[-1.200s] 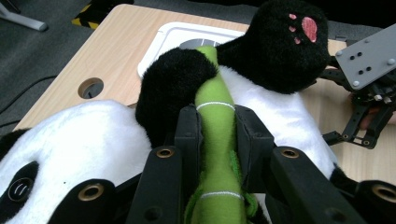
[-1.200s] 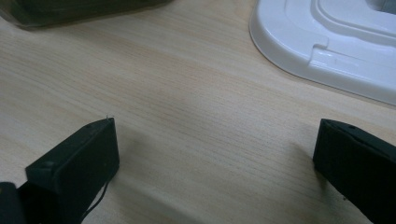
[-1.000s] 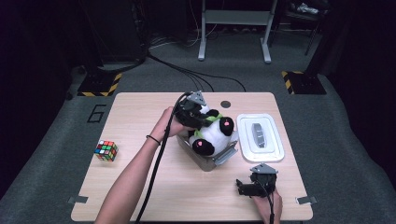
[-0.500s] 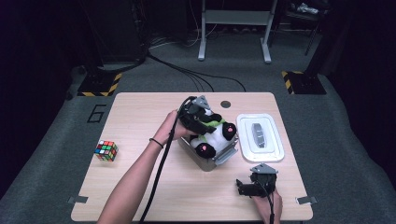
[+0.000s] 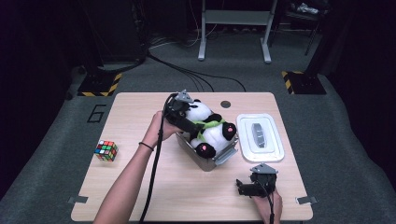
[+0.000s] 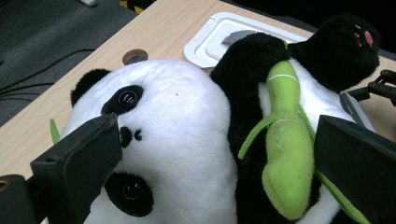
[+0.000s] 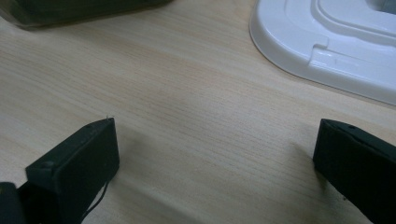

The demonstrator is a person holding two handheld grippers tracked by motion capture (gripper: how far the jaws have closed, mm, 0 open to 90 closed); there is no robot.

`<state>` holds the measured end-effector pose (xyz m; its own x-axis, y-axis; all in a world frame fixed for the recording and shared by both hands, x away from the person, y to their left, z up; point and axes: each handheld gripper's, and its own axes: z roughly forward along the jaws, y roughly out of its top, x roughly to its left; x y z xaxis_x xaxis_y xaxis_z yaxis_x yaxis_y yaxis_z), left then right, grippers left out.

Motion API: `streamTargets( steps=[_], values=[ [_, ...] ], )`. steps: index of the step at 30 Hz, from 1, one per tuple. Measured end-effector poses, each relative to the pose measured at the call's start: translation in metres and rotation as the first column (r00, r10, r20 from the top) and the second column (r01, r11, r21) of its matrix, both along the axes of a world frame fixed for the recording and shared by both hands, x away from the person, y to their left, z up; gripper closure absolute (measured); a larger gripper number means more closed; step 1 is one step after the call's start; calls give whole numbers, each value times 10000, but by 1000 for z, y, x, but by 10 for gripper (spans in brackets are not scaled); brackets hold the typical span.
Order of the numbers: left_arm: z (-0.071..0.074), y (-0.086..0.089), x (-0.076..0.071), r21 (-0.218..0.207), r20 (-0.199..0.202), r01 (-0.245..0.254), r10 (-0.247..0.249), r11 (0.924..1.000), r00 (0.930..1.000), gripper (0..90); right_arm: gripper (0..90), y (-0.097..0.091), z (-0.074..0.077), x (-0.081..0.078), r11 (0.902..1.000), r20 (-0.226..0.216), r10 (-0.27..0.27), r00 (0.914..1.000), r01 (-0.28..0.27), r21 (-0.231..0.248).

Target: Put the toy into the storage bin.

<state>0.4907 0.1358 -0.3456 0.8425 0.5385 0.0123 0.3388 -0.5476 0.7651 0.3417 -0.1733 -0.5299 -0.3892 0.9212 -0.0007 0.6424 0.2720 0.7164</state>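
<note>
A black-and-white panda plush with a green bamboo stalk lies on its back in a clear open box at the middle of the table. My left gripper hovers over the panda's head and chest. Its jaws have just been opening and now stand wide on either side of the plush, apparently without pressing on it. Near the front right edge my right gripper rests low over bare wood, open with nothing between its jaws.
A white lid with a grey handle lies flat to the right of the box, close to the right gripper's far side. A Rubik's cube sits at the table's left edge. A round cable hole is near the back edge.
The left gripper's jaws have opened and let go of the panda, which has settled lower into the box. The left hand shifted slightly left. The right gripper has stayed put.
</note>
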Motion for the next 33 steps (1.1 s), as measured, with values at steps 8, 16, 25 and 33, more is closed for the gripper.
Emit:
streamTargets(
  steps=[8,16,25,33],
  values=[
    [-8,-2,6,-23,-364,-80,79,10000,9993,16,0,0,0,0,10000,0,0,10000,0,-2],
    [-30,3,17,-205,-1191,-338,311,9992,9924,15,0,0,0,0,10000,2,29,10000,-29,-41],
    [-29,10,13,-612,-1026,-677,612,9958,9928,9,0,0,0,0,10000,5,30,10000,-30,-41],
    [-16,0,-10,-628,-608,-224,185,9978,9980,10,0,0,0,0,10000,4,30,10000,-30,-45]
  ],
)
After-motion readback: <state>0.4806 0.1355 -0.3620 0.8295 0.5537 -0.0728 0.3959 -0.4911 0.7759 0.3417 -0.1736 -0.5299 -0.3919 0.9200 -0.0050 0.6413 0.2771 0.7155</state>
